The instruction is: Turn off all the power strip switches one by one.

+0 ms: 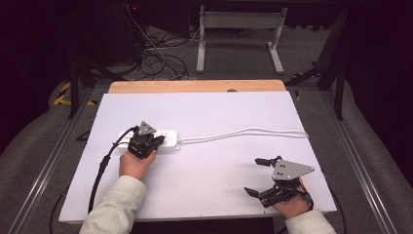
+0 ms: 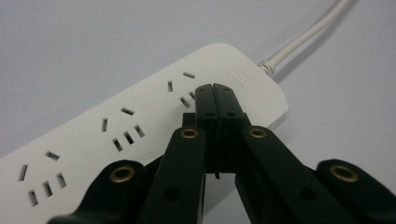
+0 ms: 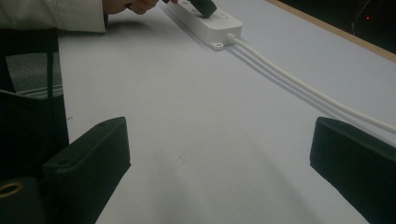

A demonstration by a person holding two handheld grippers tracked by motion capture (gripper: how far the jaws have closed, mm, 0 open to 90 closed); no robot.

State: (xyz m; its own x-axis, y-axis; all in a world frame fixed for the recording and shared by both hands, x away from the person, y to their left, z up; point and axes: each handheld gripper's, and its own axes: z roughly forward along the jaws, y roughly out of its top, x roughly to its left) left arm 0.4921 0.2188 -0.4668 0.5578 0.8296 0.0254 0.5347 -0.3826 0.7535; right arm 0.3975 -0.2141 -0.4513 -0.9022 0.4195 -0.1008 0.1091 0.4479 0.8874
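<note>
On matte white table [image 1: 204, 180]: smooth rounded plastic power strip [image 2: 140, 121].

Left gripper [image 1: 144, 141] sits on top of the power strip [image 1: 168, 139] in the high view and covers its left half; sockets there can't be read. In the left gripper view the closed fingers [image 2: 215, 100] hide part of the end socket, contact with the strip can't be judged, and the strip runs off the left edge. Embossed logo [image 2: 241, 74] too small to read. Cord [image 3: 299, 84] cut off at the right edge of the right gripper view.
</note>
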